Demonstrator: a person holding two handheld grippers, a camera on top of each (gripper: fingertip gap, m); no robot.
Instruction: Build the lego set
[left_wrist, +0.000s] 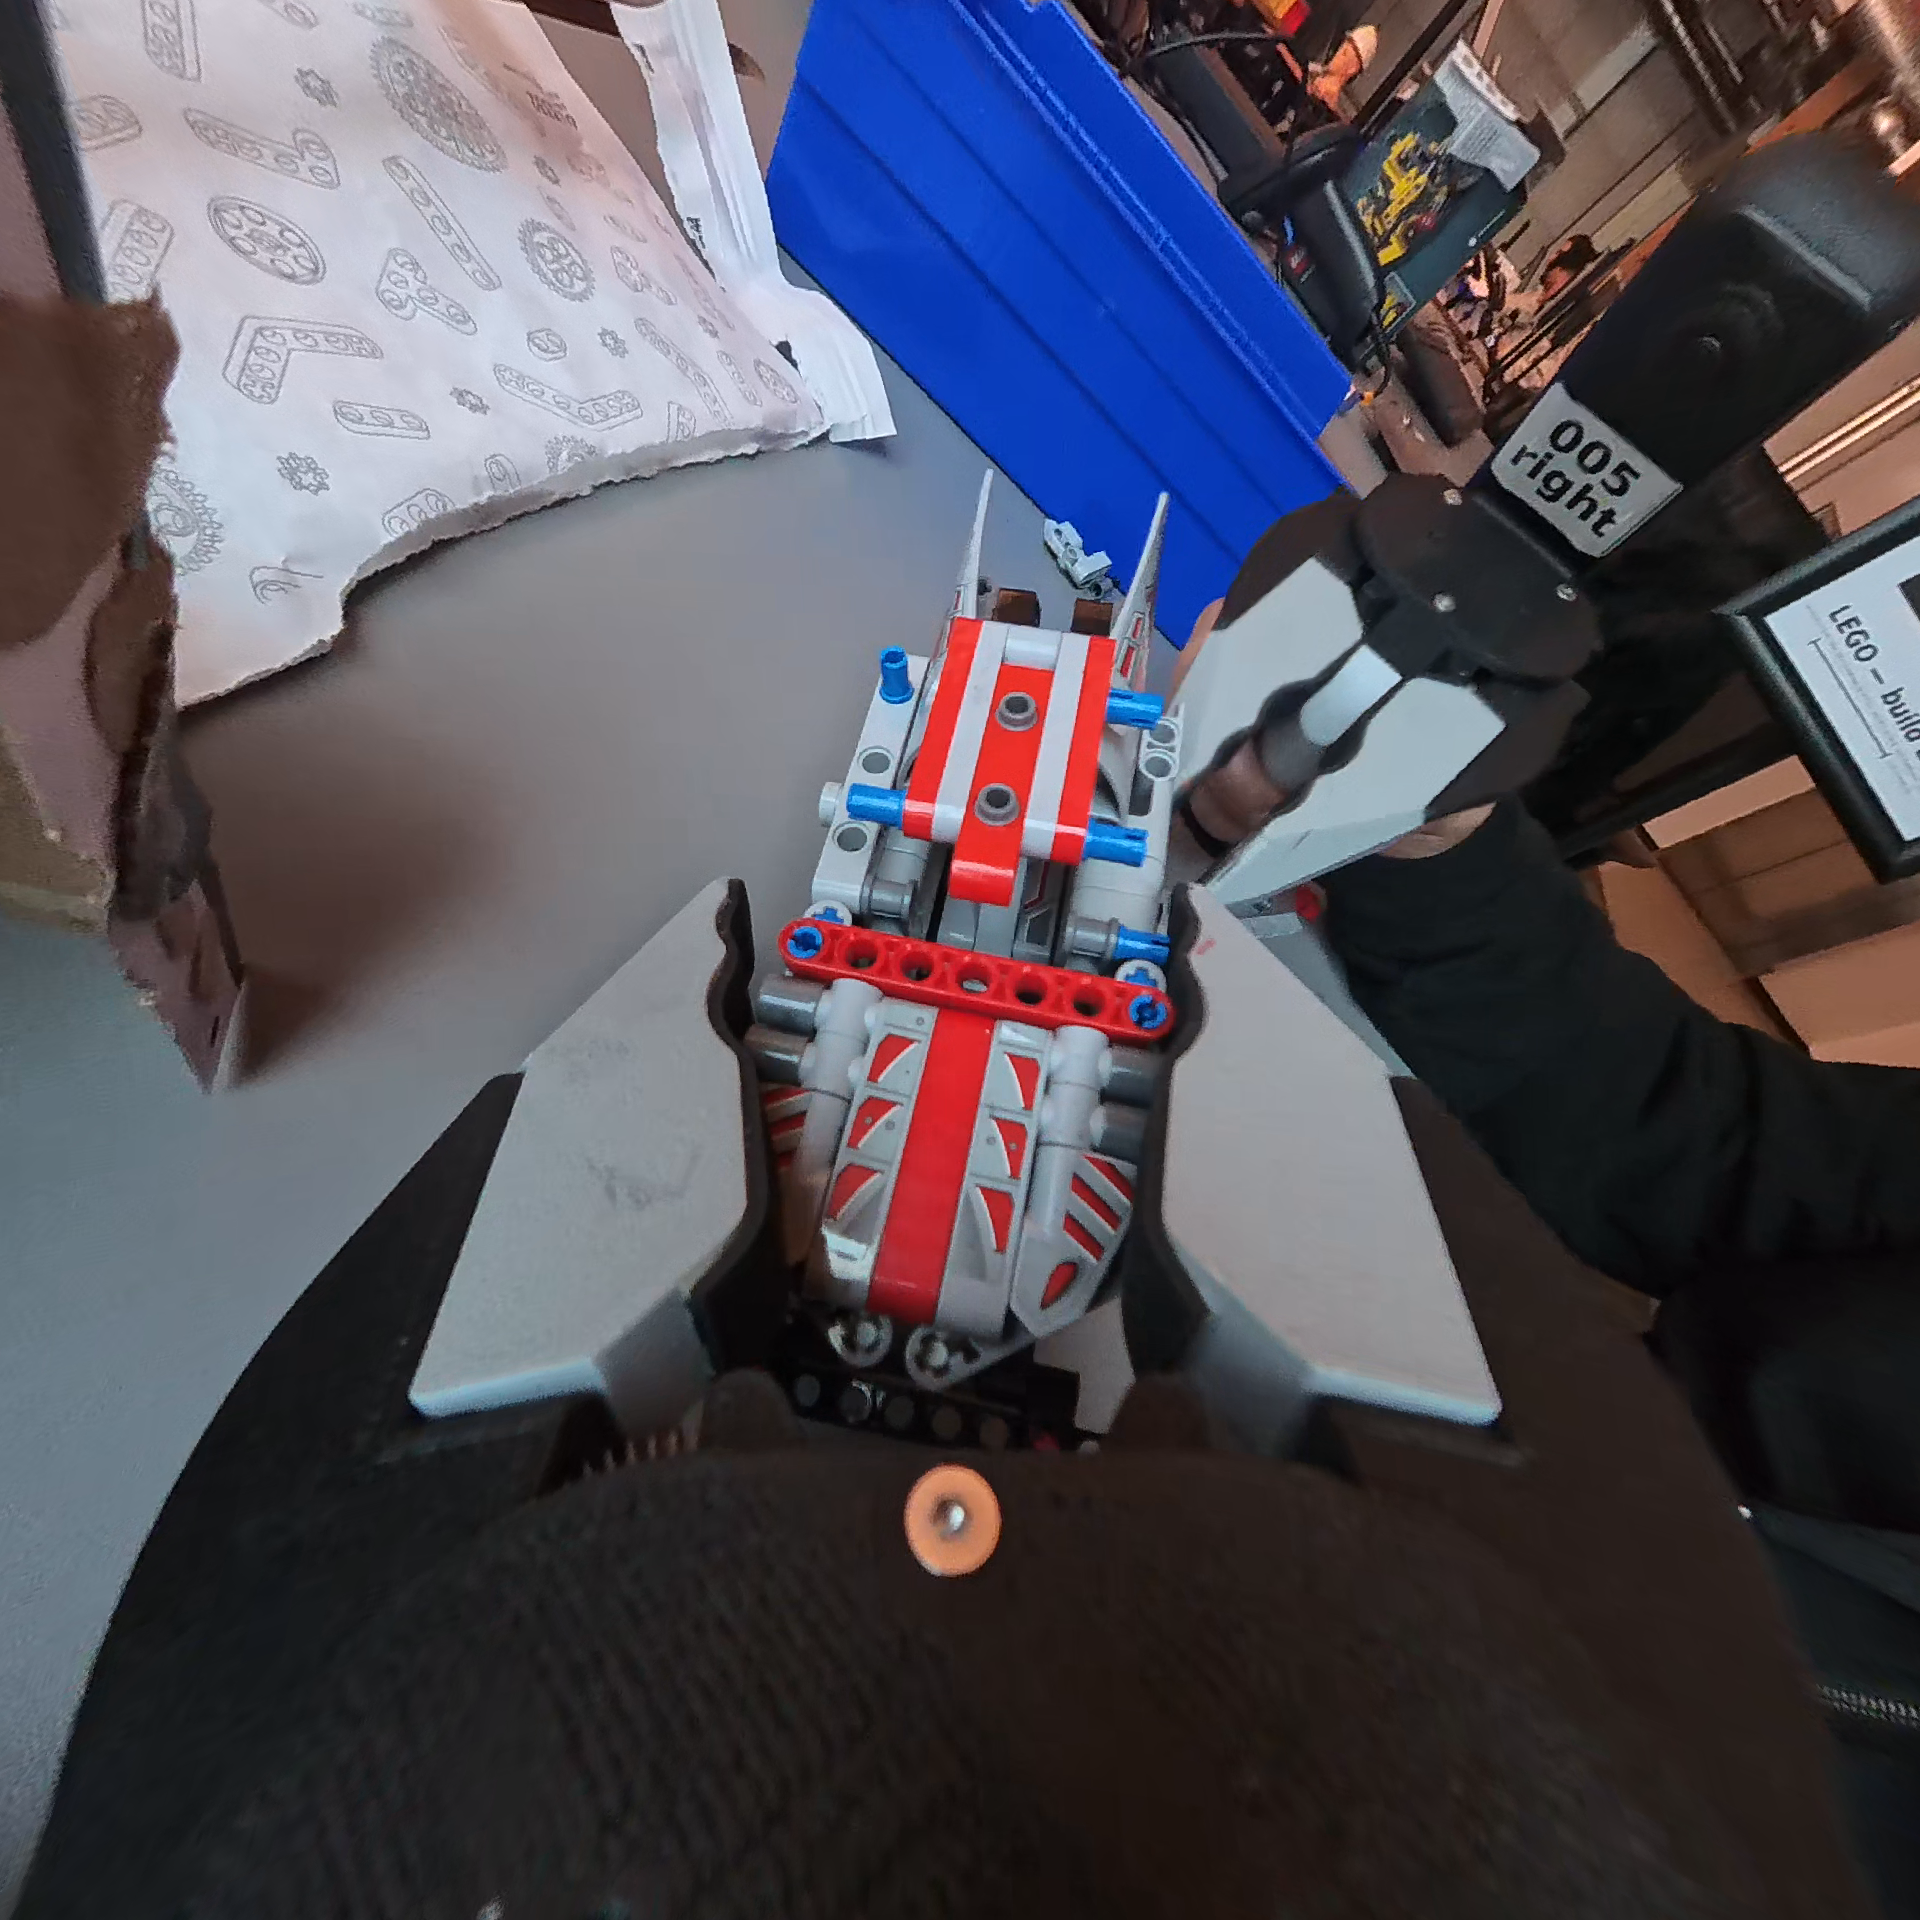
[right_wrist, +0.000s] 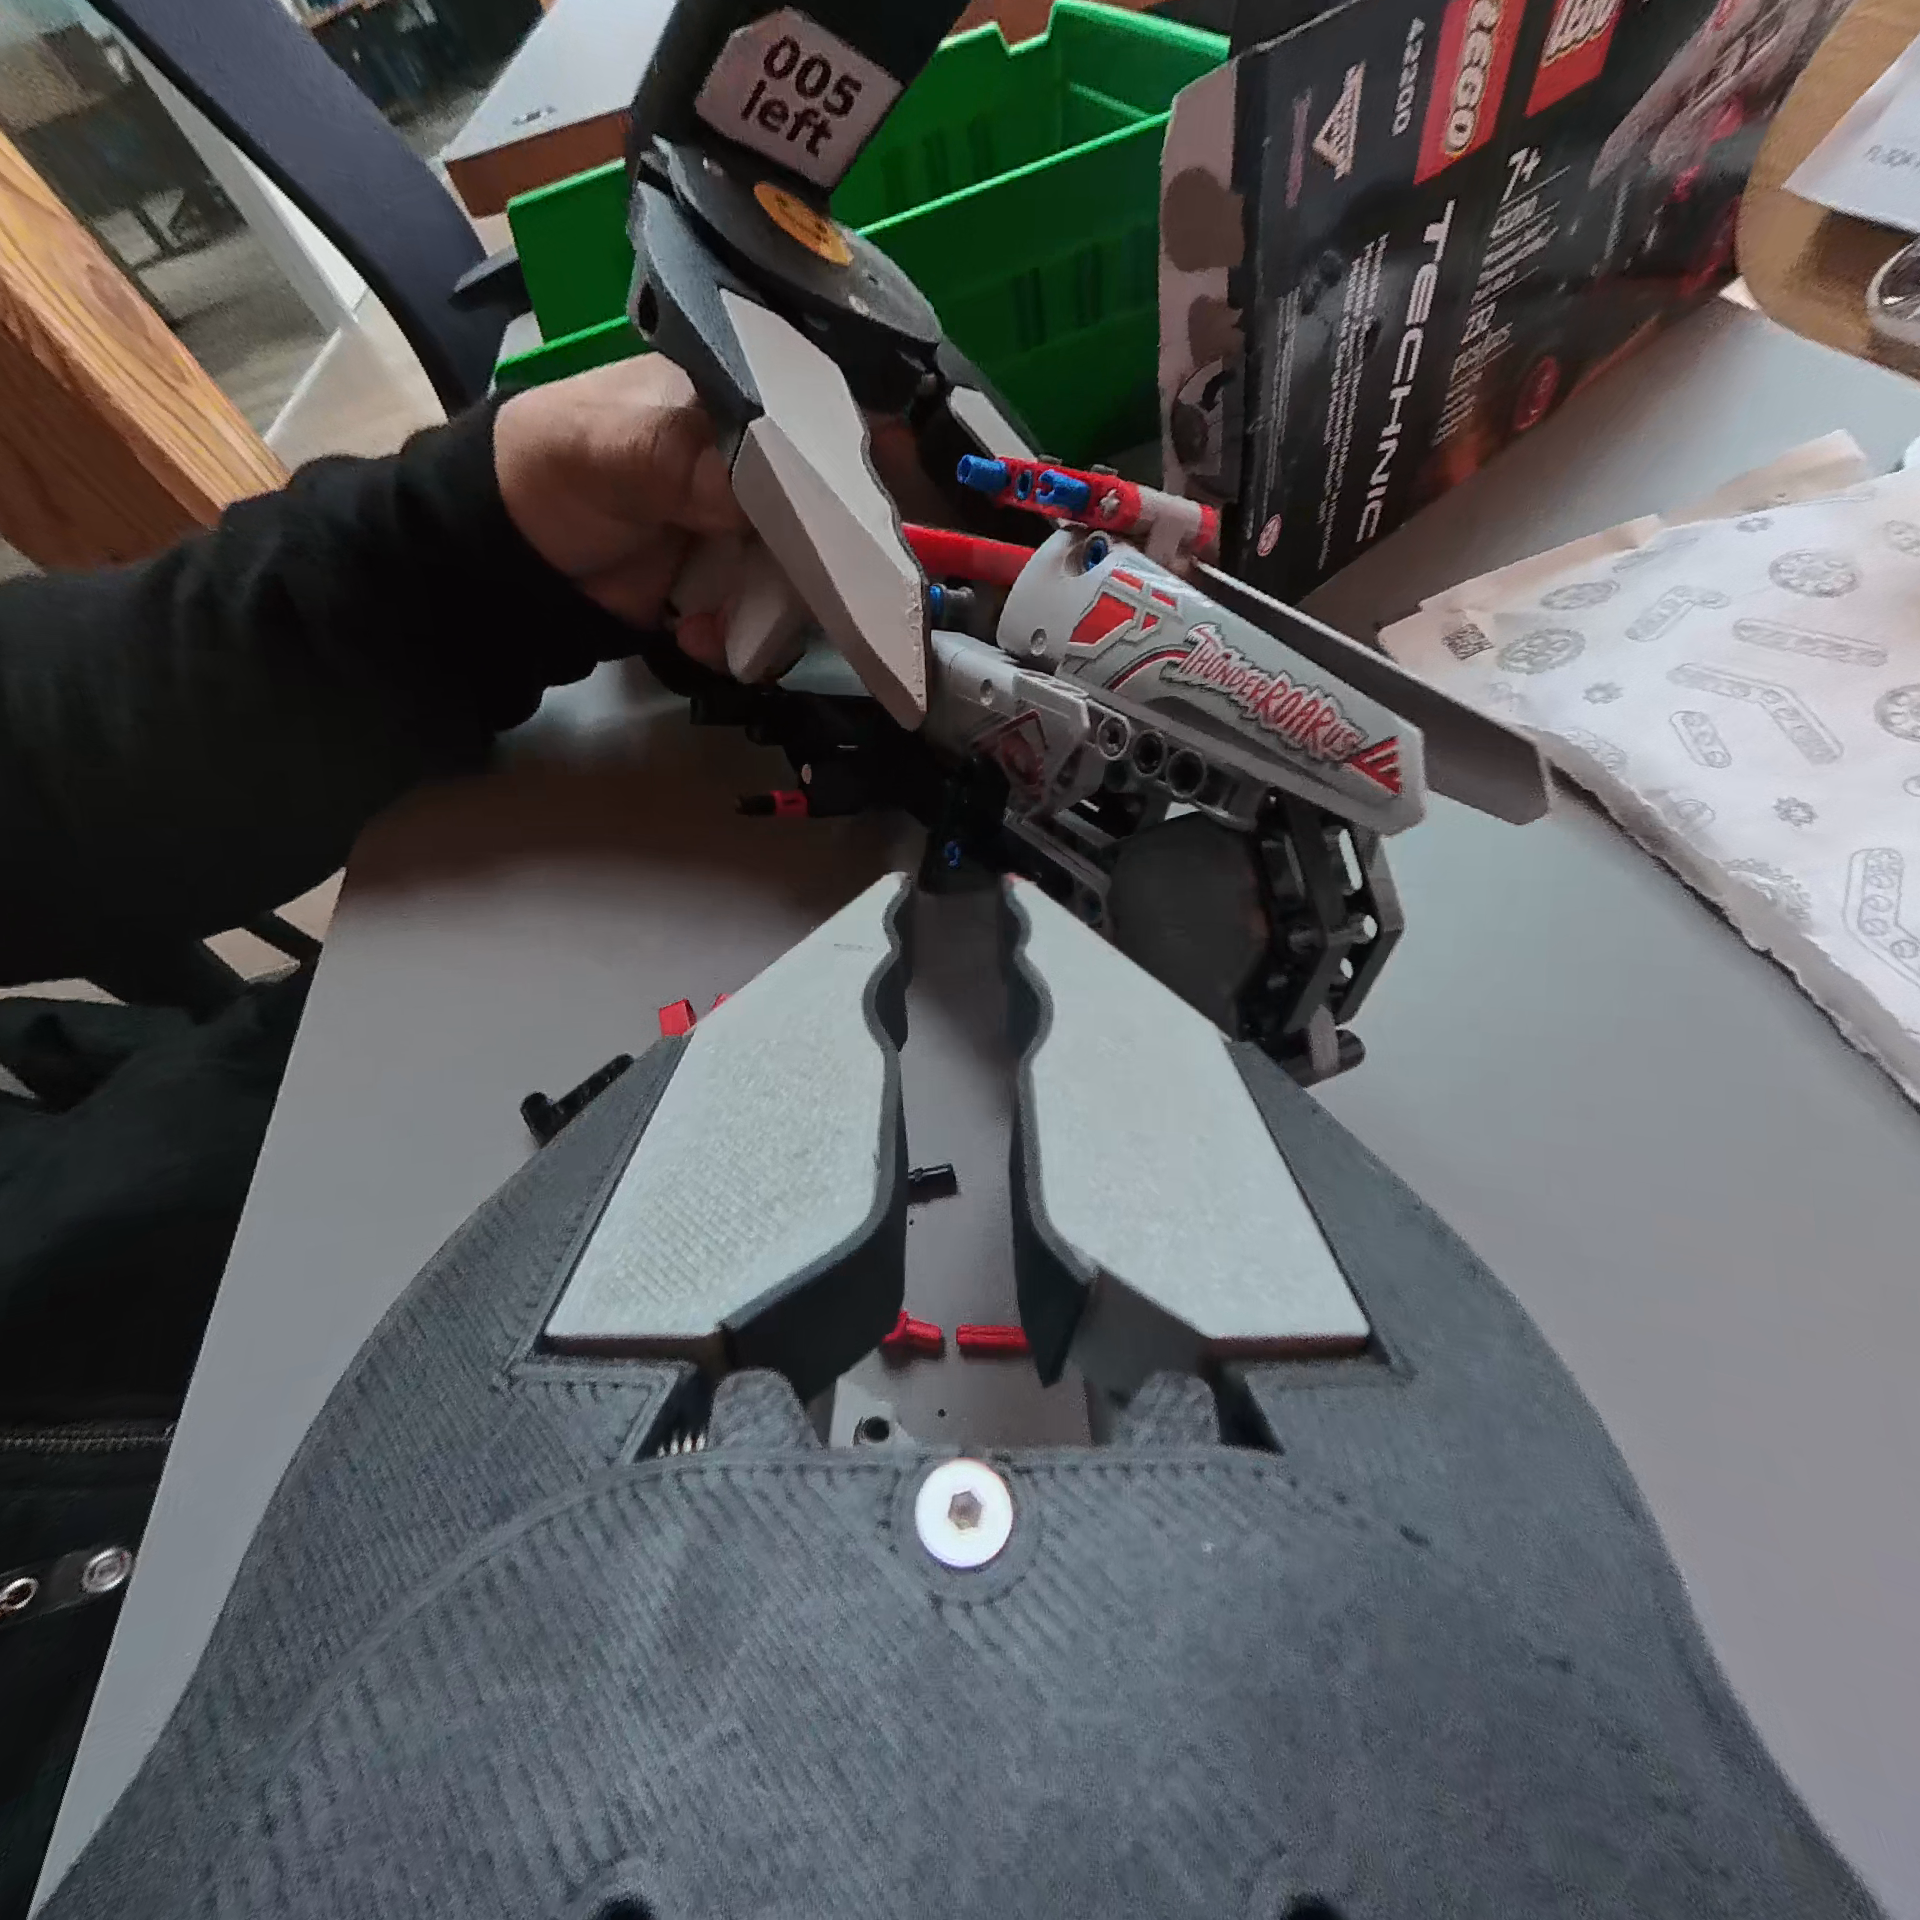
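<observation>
A grey-and-red lego truck model (left_wrist: 971, 1039) with blue pins and a red beam across it sits between my left gripper's fingers. My left gripper (left_wrist: 961, 966) is shut on the model and holds it tilted above the grey table. In the right wrist view the model (right_wrist: 1195, 665) shows its side panel and black underframe, with the left gripper (right_wrist: 935, 644) clamped on its rear. My right gripper (right_wrist: 956, 904) has its jaws a narrow gap apart and empty, with the tips just below the model's black underside. It also shows in the left wrist view (left_wrist: 1205, 821), beside the model's right side.
Loose red pins (right_wrist: 951, 1333) and black pins (right_wrist: 577, 1091) lie on the table (right_wrist: 1558, 1247) under my right gripper. A small grey part (left_wrist: 1075, 551) lies beyond the model. Around stand a blue bin (left_wrist: 1039, 260), a printed paper bag (left_wrist: 416, 260), a green bin (right_wrist: 997, 229) and the set's box (right_wrist: 1455, 260).
</observation>
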